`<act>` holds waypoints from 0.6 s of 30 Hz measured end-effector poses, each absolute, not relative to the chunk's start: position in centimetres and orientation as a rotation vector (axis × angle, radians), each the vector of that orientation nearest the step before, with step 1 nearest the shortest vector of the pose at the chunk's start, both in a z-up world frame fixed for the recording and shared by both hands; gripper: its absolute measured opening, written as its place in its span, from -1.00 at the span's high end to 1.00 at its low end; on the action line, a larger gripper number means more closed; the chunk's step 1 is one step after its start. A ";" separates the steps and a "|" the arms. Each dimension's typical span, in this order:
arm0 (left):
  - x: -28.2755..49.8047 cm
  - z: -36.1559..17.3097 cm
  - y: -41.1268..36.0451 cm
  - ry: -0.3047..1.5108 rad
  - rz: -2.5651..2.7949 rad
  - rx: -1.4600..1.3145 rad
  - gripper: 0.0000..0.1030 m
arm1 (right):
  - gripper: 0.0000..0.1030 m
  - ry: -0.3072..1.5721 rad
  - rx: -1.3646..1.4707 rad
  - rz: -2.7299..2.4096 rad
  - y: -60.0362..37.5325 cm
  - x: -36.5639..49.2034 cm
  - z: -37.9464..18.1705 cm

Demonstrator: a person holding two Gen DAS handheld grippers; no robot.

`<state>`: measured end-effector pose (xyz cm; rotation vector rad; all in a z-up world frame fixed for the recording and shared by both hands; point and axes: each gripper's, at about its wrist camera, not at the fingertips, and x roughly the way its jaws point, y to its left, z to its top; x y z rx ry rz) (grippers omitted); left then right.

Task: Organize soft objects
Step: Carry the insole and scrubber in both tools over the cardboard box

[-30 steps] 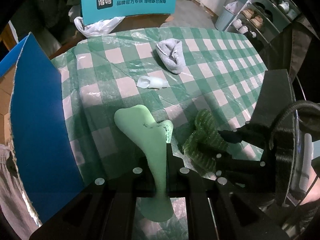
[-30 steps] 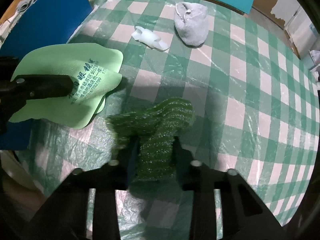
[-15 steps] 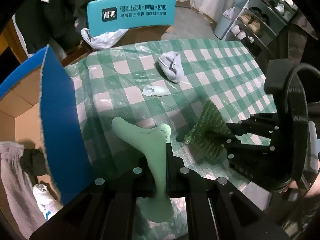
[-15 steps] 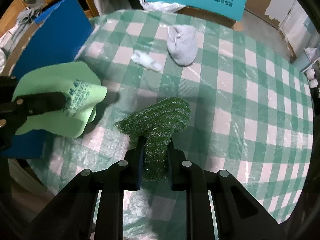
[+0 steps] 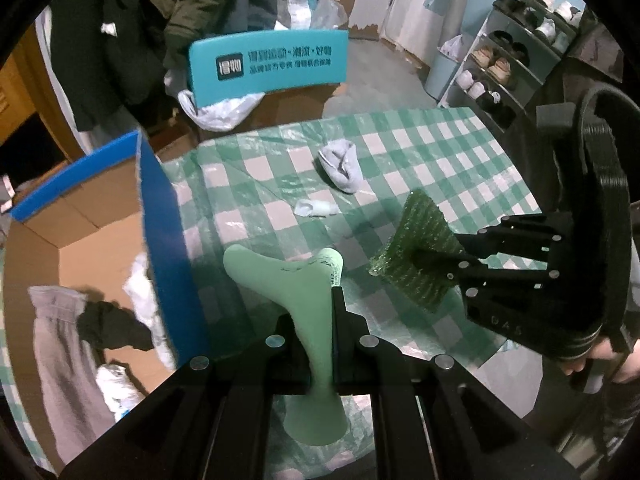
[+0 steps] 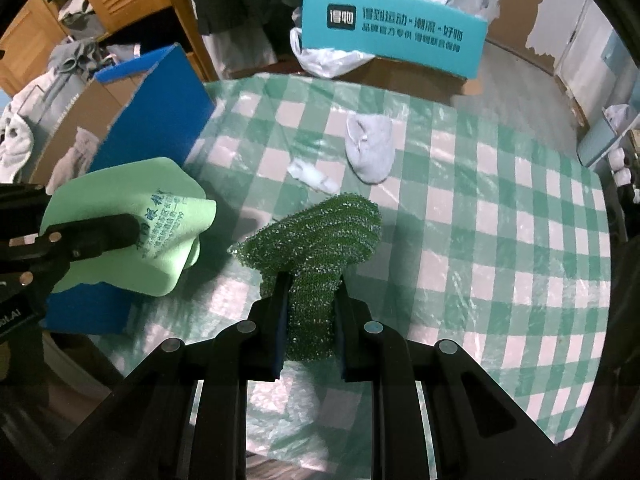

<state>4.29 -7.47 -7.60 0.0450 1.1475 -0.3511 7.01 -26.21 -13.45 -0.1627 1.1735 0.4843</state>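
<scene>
Left gripper [image 5: 320, 320], clenched on a pale green cloth [image 5: 296, 280] with printed writing; the cloth hangs clear above the left edge of the tabletop [image 5: 460, 160], beside the box. Right gripper [image 6: 310, 304], clenched on a dark green scouring pad [image 6: 316, 236], likewise held clear above the tabletop, nearer the front edge; a hand [image 5: 600, 360] is visible on its handle in the left wrist view.

Tabletop, covered with a green-and-white checked cloth under clear plastic. Cardboard box [image 5: 80, 240] with blue outer walls, standing against the left edge of the tabletop; grey and white fabric items lie inside it. Teal chair back [image 6: 394, 34] with white lettering, behind the far edge, a white plastic bag [image 6: 328, 60] hanging at it. Grey sock [image 6: 370, 148], bunched, on the tabletop toward the far edge. Small crumpled white piece [image 6: 312, 174], just beside the sock on its near left.
</scene>
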 end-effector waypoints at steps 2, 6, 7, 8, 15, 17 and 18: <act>4.0 -7.1 -7.1 1.135 -0.347 0.041 0.87 | 0.67 1.163 -0.157 0.487 -25.9 7.1 -12.9; 3.7 -6.1 -6.4 1.114 -0.338 0.031 0.87 | 0.67 1.136 -0.148 0.501 -25.3 7.2 -11.5; 3.6 -5.9 -6.3 1.109 -0.335 0.029 0.87 | 0.67 1.128 -0.146 0.504 -25.2 7.2 -11.1; 3.6 -5.6 -6.1 1.104 -0.332 0.029 0.87 | 0.67 1.119 -0.145 0.508 -25.1 7.2 -10.6; 3.0 -4.6 -5.1 1.069 -0.304 0.027 0.87 | 0.67 1.069 -0.145 0.530 -24.0 7.0 -8.2; 2.9 -4.2 -4.7 1.063 -0.304 0.020 0.87 | 0.67 1.056 -0.153 0.536 -23.5 6.9 -7.6; 2.8 -4.0 -4.6 1.058 -0.302 0.018 0.87 | 0.67 1.052 -0.154 0.540 -23.2 6.9 -7.4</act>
